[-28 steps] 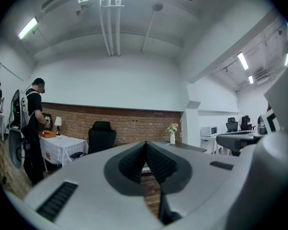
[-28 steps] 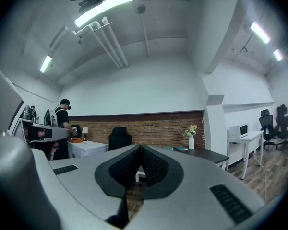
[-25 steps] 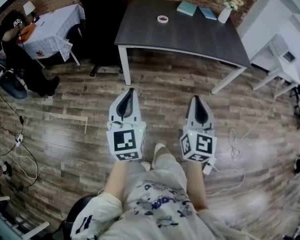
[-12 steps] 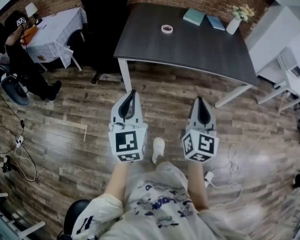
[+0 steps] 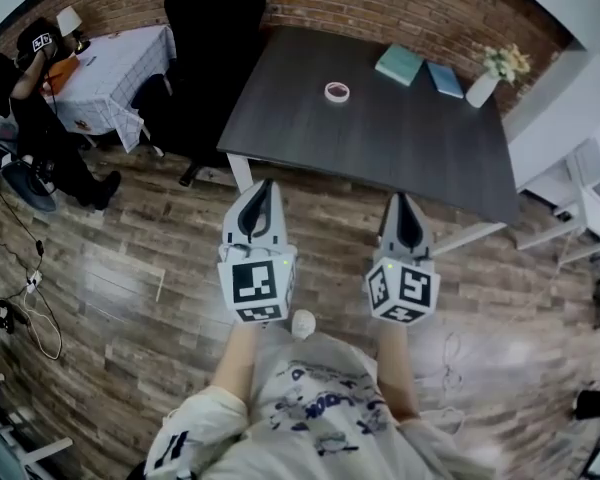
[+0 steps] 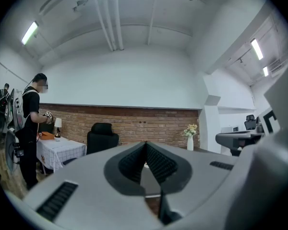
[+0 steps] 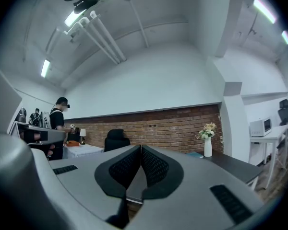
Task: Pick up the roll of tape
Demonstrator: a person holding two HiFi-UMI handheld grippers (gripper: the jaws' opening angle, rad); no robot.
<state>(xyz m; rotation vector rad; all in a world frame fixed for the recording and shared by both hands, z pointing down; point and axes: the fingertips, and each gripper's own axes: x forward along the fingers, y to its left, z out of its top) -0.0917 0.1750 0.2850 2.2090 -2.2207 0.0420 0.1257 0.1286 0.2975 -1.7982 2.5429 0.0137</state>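
Observation:
The roll of tape is a small pale ring lying flat on the dark table, toward its far left part. Both grippers are held side by side, level, above the wooden floor just short of the table's near edge. My left gripper is shut with nothing in it, its tips near the table's front left corner. My right gripper is also shut and empty, and points at the front edge. In the left gripper view the jaws meet in a closed line; the right gripper shows the same.
Two teal books and a white vase with flowers stand at the table's far right. A black chair is at its left end. Further left are a cloth-covered table and a person. White furniture stands right.
The person has walked forward, so the table and the tape lie nearer and lower in the head view. Both grippers moved with them toward the table's front edge and stayed shut.

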